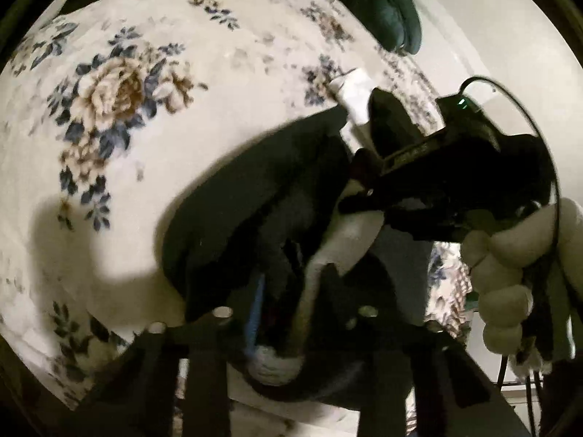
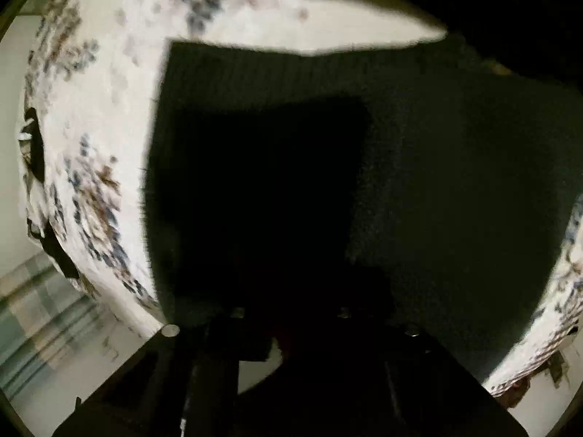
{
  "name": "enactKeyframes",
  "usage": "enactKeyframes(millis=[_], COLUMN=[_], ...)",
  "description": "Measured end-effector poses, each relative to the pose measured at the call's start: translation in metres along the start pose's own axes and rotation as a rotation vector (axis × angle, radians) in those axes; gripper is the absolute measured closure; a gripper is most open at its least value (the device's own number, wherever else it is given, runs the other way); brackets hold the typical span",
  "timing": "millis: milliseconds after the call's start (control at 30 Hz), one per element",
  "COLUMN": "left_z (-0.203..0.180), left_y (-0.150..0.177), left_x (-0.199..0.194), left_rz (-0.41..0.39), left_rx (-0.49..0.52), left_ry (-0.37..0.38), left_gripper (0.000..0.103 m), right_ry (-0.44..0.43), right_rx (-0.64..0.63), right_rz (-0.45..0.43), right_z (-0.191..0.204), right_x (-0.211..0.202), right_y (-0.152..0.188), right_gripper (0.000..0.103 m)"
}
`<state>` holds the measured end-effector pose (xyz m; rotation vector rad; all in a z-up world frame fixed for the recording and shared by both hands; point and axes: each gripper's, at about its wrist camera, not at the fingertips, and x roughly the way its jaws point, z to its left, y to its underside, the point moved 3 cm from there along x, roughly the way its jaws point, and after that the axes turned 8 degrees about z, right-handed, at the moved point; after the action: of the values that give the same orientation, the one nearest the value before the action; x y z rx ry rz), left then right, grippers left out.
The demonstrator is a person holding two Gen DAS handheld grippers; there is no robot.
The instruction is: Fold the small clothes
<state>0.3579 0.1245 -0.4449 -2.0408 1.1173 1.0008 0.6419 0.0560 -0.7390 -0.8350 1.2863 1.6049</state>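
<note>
Both wrist views, fold in progress. The dark garment (image 1: 226,218) lies on the flowered cover (image 1: 145,145), with its near part bunched and lifted toward the left gripper (image 1: 288,284). The jaws there stand almost together, with a fold of the dark cloth and a pale ribbed edge caught between them. The right gripper (image 1: 359,185), carried by your white-gloved hand (image 1: 506,273), meets the same garment just beside the left one. Seen from the left wrist, its jaws look drawn in on the cloth where a white lining shows, but its own view is too shadowed to confirm this. That view shows the garment's broad flat panel (image 2: 437,182) with a ribbed hem along its far edge, spread across the cover and casting a crisp shadow line. A second green garment (image 1: 379,3) rests well apart at the far side and takes no part in this step. To do the step well, you probably need to keep both pinches on the same edge and at equal height, so that the lifted layer travels as one sheet. Carry it over the flat panel until its edge lines up with the ribbed hem, then lower it before you let go. Watch that neither gripper gathers the flowered cover along with the cloth. A grip that takes only the outer layer would probably leave the lining trailing.
</note>
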Motion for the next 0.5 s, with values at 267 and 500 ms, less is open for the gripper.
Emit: enactKeyframes(millis=[267,500], left_z=[0.041,0.116], left_y=[-0.024,-0.051], left_x=[-0.031,-0.037], left_rz=[-0.028,-0.042], left_rx=[-0.073,-0.193], left_ry=[0.077,0.029], left_gripper=[0.086,0.101], right_ry=[-0.04,-0.041], right_rx=[-0.07,-0.124], right_rz=[-0.113,-0.127], right_z=[0.08,0.149], right_x=[-0.048,-0.025], right_y=[0.011,-0.014], right_gripper=[0.089,0.089])
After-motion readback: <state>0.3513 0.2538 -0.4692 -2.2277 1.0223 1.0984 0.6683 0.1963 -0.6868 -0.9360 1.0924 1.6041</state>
